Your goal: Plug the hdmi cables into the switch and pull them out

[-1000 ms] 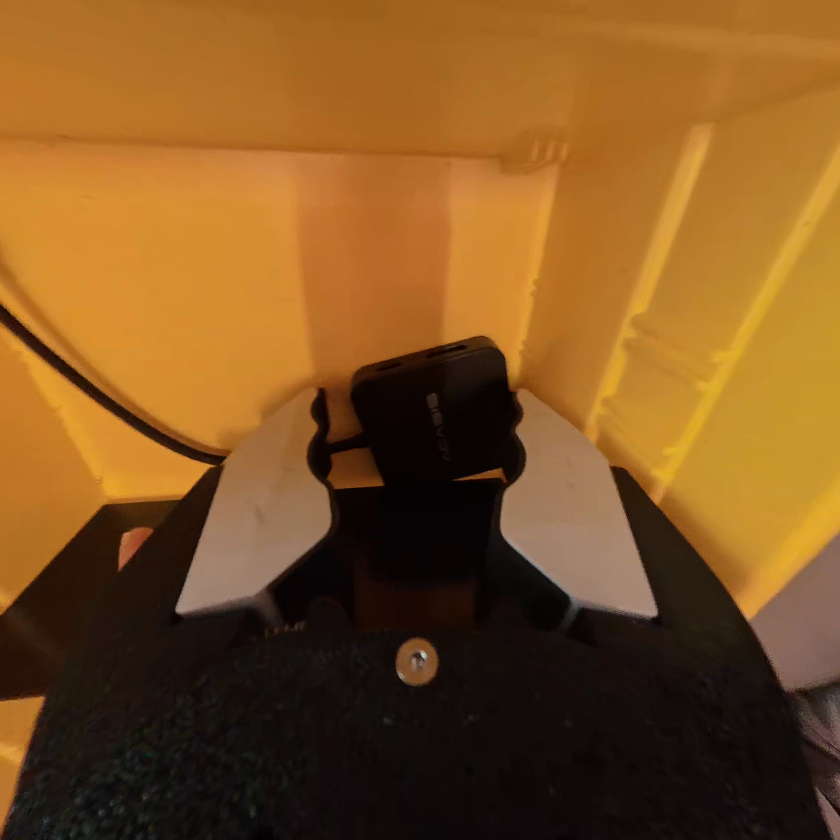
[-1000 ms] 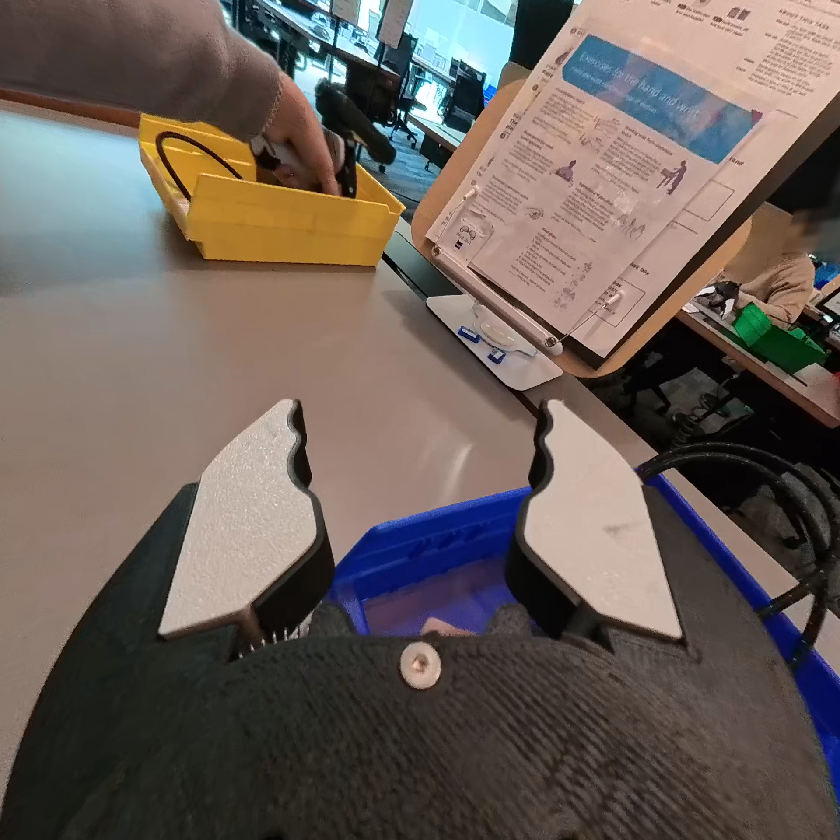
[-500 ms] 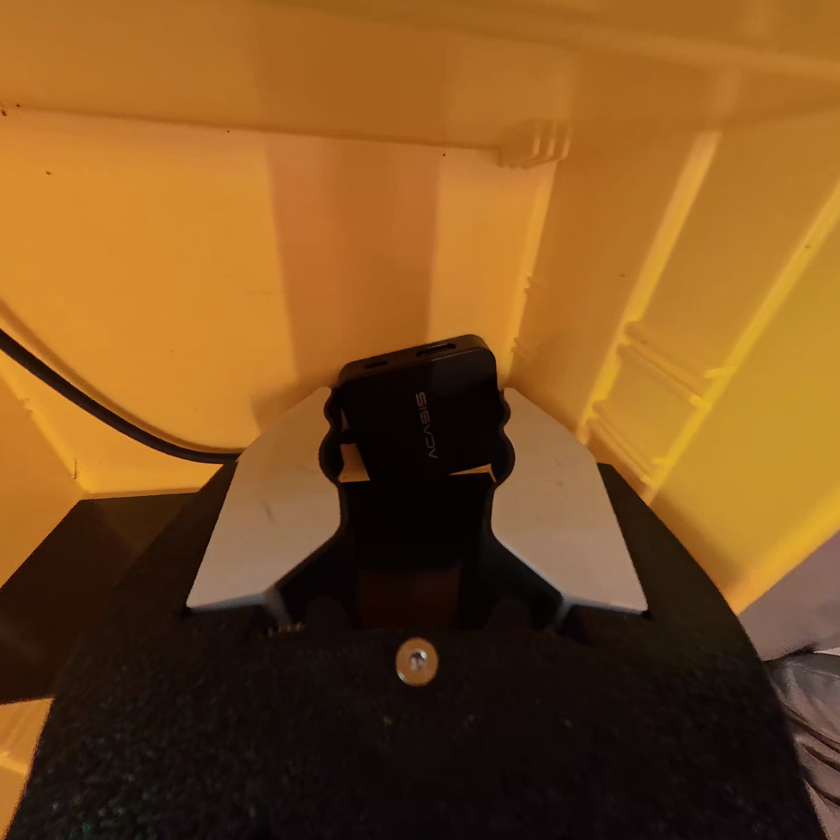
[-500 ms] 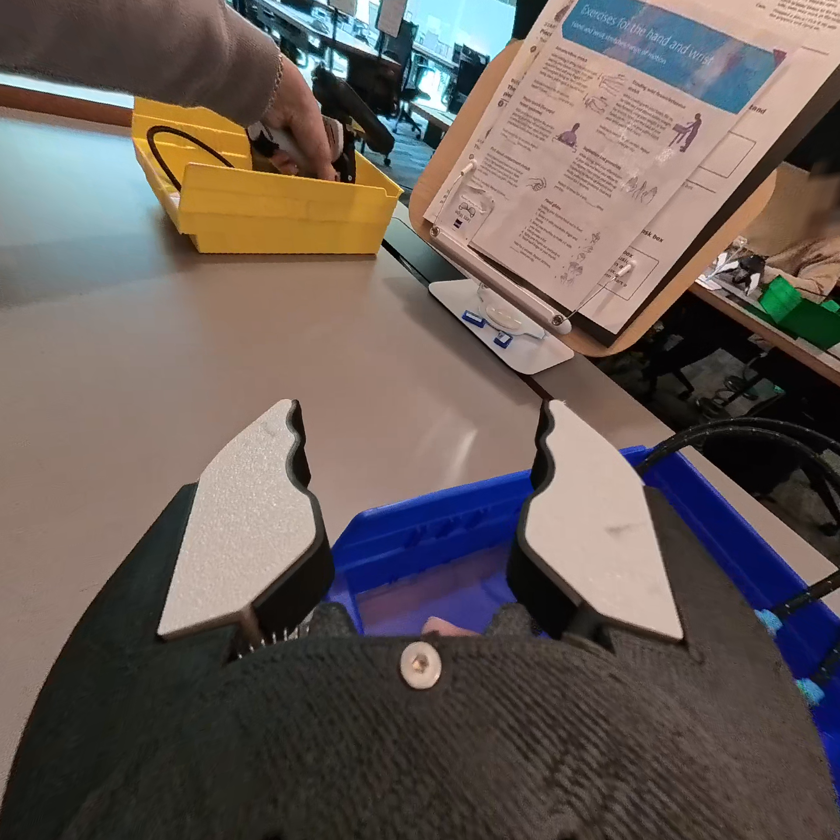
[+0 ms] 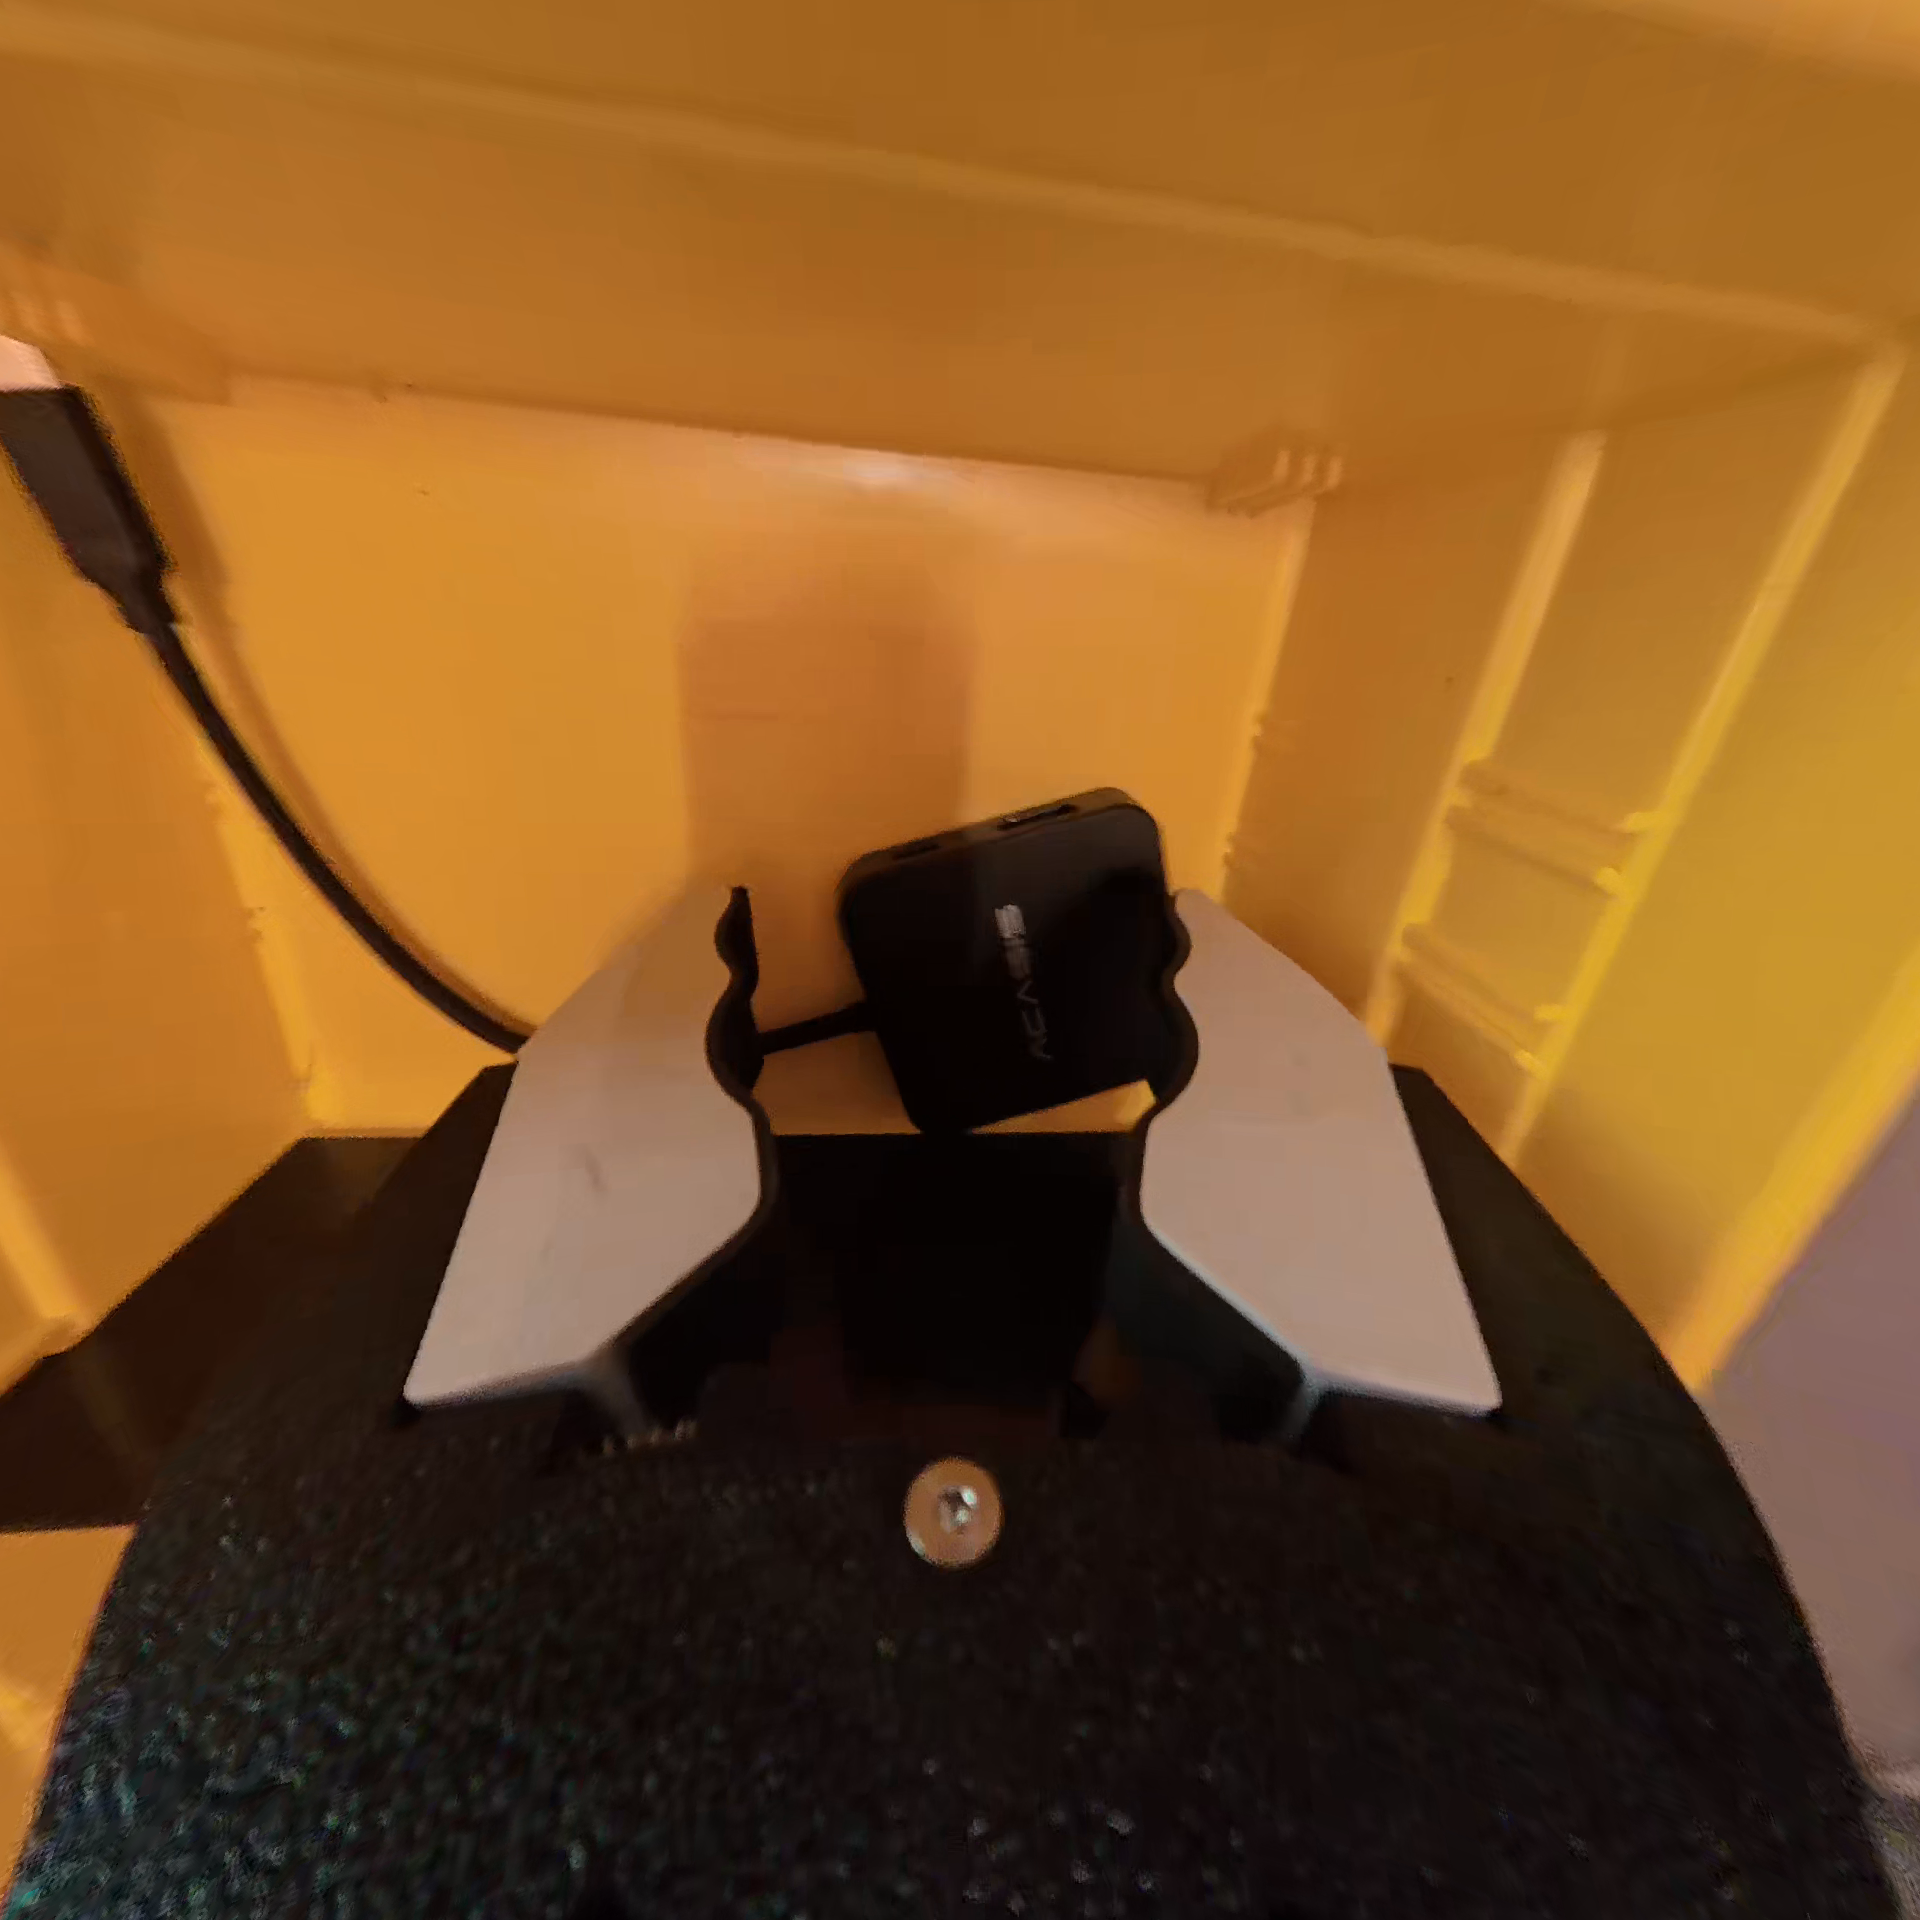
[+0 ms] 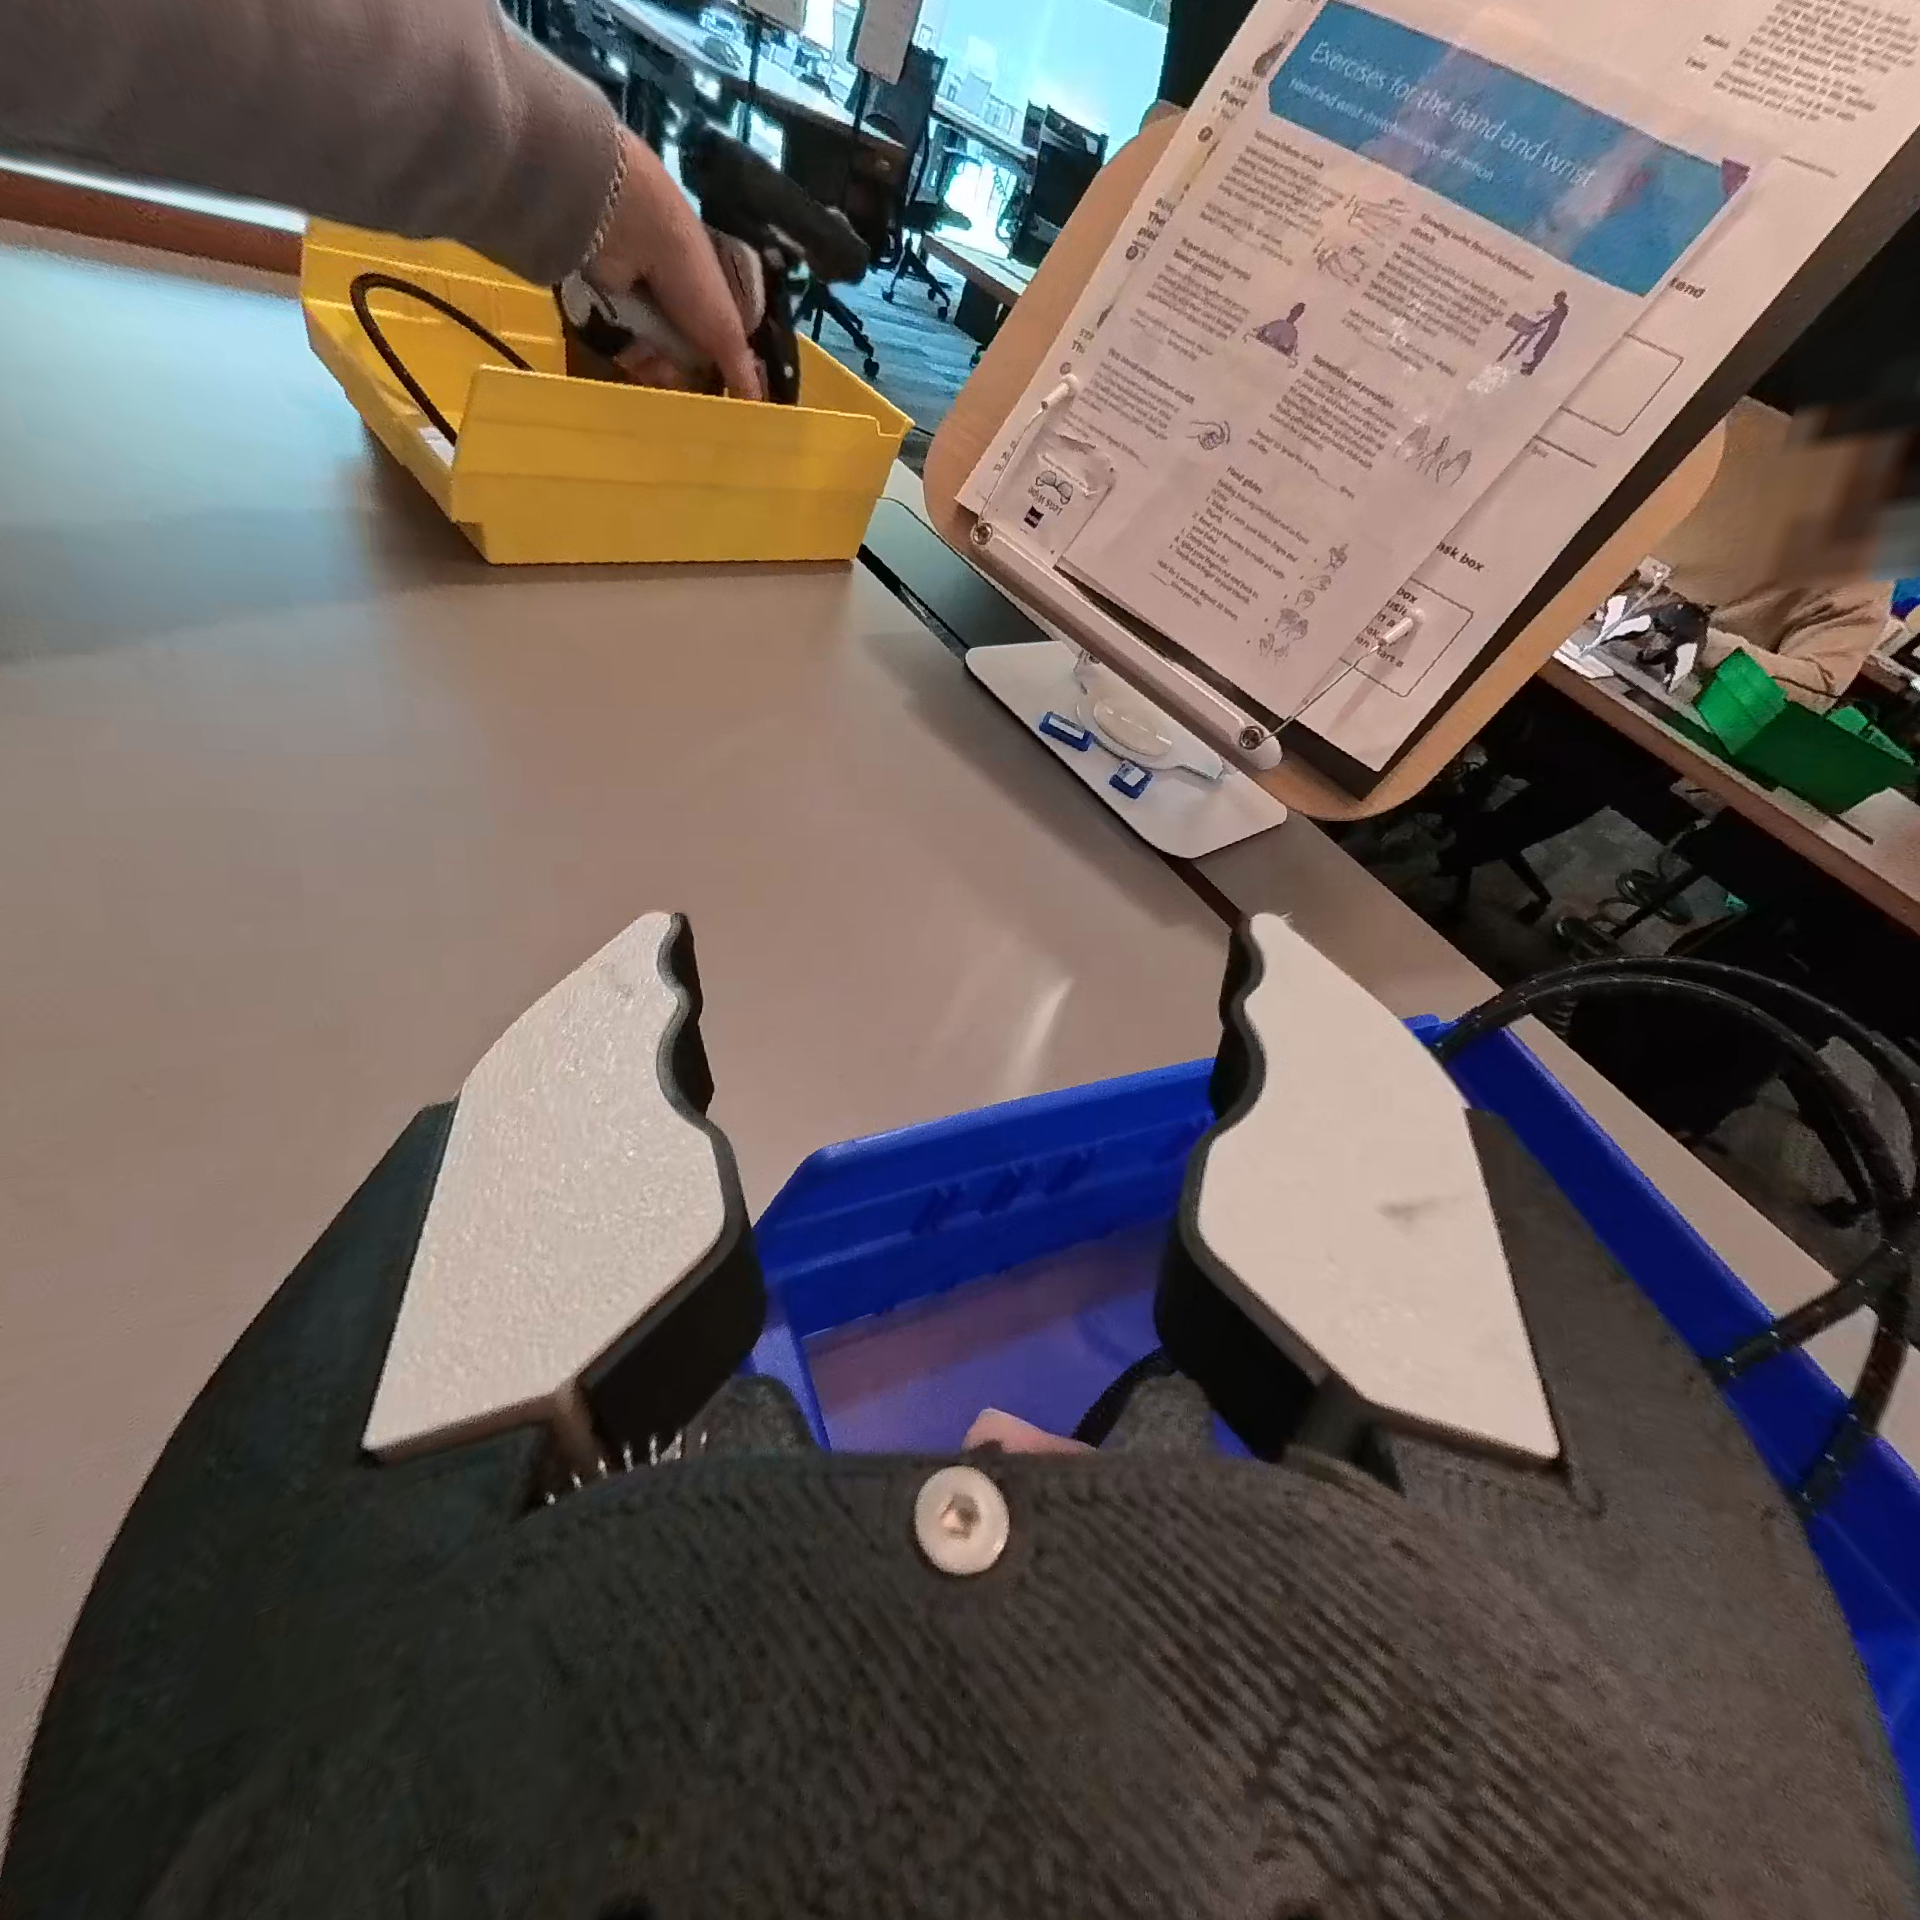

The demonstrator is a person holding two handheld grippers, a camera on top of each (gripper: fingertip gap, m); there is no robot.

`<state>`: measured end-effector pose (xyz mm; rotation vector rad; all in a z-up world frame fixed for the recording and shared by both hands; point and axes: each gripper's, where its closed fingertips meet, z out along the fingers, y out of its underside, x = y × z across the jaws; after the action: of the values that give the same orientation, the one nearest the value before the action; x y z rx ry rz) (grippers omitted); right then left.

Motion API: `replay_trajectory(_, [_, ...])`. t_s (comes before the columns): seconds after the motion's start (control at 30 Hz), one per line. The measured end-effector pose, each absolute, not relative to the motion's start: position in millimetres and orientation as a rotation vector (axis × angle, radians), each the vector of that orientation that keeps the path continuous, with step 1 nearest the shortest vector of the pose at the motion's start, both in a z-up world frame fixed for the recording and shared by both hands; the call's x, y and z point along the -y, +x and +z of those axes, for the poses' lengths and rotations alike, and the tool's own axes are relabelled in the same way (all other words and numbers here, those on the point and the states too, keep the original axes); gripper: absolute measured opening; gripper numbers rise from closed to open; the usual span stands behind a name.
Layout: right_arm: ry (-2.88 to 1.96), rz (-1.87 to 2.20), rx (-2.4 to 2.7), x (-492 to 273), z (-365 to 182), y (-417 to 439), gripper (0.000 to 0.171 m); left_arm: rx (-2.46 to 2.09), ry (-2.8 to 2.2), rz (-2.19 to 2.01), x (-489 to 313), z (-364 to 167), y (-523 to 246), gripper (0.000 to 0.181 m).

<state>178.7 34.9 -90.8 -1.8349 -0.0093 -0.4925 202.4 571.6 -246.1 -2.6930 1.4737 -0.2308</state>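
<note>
In the left wrist view, my left gripper (image 5: 958, 914) is inside the yellow bin (image 5: 520, 675). A small black HDMI switch (image 5: 1013, 956) lies tilted between its open jaws, against the right finger and apart from the left finger (image 5: 613, 1143). The switch's thin black cable (image 5: 312, 862) curves left to a plug (image 5: 73, 499). My right gripper (image 6: 961, 935) is open and empty above the blue bin (image 6: 987, 1174). Black braided cables (image 6: 1766, 1039) hang over that bin's right edge.
In the right wrist view the yellow bin (image 6: 644, 488) stands at the far left of the grey table (image 6: 416, 831), with a person's hand (image 6: 665, 270) reaching into it. A document stand with printed sheets (image 6: 1403, 364) stands at the table's right edge.
My left gripper was shut on the switch half a second ago and has opened. The switch now leans to the right. My right gripper stays open over the blue bin.
</note>
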Motion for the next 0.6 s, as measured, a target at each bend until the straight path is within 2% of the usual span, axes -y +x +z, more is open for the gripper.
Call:
replay_trajectory(0.07, [-1.845, -0.492, 0.018, -35.8, -93.3, 178.9, 0.096, -1.509, -2.772, -0.311, -555.4, -245.3, 204.5, 0.075])
replay_trajectory(0.23, [-1.87, -0.489, 0.012, -38.1, -100.9, 182.1, 0.096, -1.65, -2.737, -0.082, -551.6, -255.7, 197.1, 0.07])
replay_trajectory(0.6, [-1.898, -0.504, 0.001, -35.8, -108.3, 188.0, 0.096, -1.639, -2.683, -0.11, -564.4, -257.7, 200.0, 0.069])
